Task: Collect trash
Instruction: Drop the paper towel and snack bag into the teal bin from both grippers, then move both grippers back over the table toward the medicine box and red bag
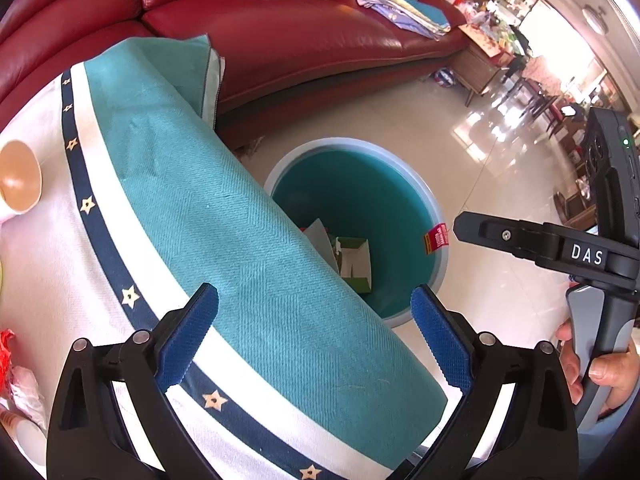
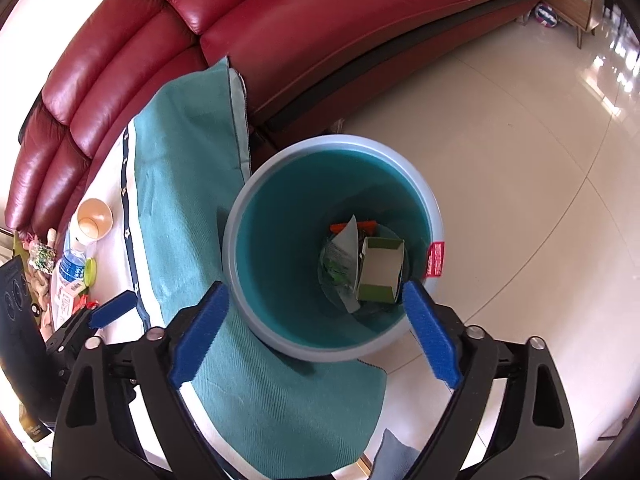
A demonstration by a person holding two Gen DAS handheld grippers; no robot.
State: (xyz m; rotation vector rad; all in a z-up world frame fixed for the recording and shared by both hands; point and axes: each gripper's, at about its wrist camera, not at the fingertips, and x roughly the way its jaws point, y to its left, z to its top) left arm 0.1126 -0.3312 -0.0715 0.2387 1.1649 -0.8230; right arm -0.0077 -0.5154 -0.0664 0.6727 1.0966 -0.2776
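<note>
Landmark: teal bin, pale rim, standing on the tiled floor just beside the table.

Right hand-held gripper: above the bin mouth, pointing down into it. Blue pads spread wide, nothing between them.

Left hand-held gripper: over the table edge next to the bin, above the teal border of the tablecloth. Pads spread wide, nothing pinched.

Trash: lying at the bottom of the bin, an open green-and-white carton, a grey paper sheet and an orange scrap beneath it.

Red label on the bin rim. More wrappers remain on the table, away from the bin. Red sofa behind the bin.
</note>
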